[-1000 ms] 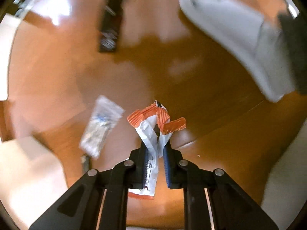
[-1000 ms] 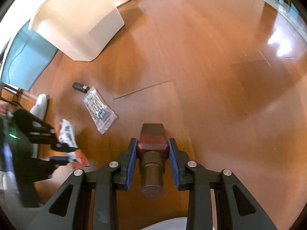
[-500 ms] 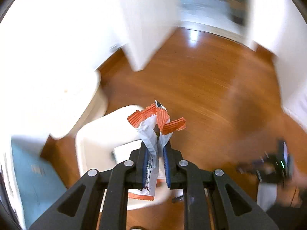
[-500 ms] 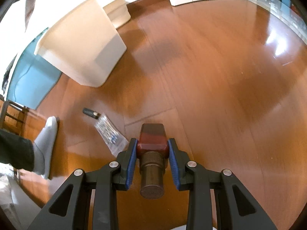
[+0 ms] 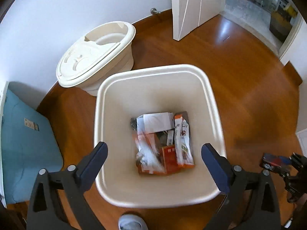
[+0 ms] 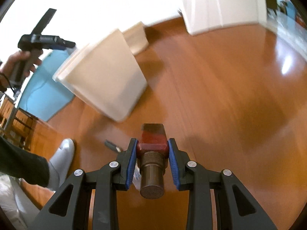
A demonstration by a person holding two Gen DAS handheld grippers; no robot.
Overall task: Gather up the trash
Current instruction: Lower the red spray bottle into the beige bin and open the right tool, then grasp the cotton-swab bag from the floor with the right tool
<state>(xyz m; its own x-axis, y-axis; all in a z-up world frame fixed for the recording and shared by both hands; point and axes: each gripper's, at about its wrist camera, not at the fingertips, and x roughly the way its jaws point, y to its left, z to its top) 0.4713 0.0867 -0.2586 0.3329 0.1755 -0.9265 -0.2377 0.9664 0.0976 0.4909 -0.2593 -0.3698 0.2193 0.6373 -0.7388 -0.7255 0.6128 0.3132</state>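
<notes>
Trash wrappers [image 5: 165,143] lie in a heap at the bottom of the cream bin [image 5: 107,88]. Above them the left gripper [image 5: 153,164] is spreading its jaws, nothing between them. The right gripper [image 6: 152,161] clamps a dark red bottle [image 6: 152,140] over the wooden floor [image 6: 220,95], beside the bin.

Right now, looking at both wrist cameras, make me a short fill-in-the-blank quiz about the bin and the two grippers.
1. The left gripper, jaws opening, hangs over the cream ____.
2. The right gripper is shut on a dark red ____.
3. Wrappers lie at the bin's ____.
4. Behind the bin stands a cream tub against the ____.

Missing words: bin; bottle; bottom; wall
</notes>
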